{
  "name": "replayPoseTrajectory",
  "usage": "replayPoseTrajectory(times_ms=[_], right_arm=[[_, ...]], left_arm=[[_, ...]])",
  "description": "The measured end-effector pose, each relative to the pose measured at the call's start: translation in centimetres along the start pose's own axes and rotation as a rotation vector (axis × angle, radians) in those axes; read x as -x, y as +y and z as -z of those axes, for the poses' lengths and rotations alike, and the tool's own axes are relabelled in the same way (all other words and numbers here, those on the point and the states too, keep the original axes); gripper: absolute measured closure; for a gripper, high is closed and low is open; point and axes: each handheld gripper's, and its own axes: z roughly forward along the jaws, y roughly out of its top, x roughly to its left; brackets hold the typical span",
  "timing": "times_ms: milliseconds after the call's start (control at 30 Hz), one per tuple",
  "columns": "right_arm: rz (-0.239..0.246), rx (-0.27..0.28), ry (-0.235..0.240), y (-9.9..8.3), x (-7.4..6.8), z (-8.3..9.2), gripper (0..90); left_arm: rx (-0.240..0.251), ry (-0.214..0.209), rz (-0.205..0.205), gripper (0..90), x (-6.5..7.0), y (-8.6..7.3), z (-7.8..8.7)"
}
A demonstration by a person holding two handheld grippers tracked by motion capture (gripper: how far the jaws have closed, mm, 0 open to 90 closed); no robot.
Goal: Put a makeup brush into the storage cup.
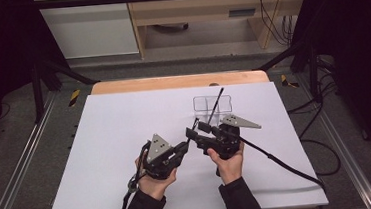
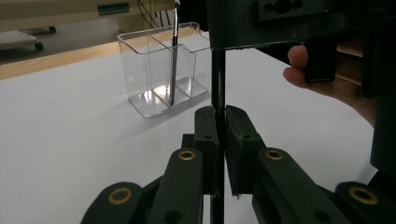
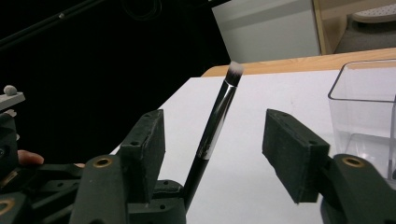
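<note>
While the left gripper pinches the black handle of a slim silver-ferruled makeup brush between jaws pressed tight, the right gripper at its two o'clock stands spread around the shaft, pads clear of it. This looks like a hand-over. Next the right jaws must close on the shaft before the left lets go. Farther off, at twelve o'clock, the clear plastic two-compartment holder already contains one dark brush.

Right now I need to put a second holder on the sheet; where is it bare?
The white sheet is bare left of the left gripper to its left edge, and along its far strip left of the clear holder. It is crowded mid-right, where the right gripper and the brush meet.
</note>
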Motion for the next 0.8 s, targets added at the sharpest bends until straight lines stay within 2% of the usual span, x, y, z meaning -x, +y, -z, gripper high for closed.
replayPoseTrajectory(times_ms=[800], right_arm=[[-0.060, -0.010, 0.024, -0.08, -0.03, -0.22, 69.6]], left_arm=[[0.019, 0.008, 0.002, 83.3, 0.51, 0.25, -0.06]])
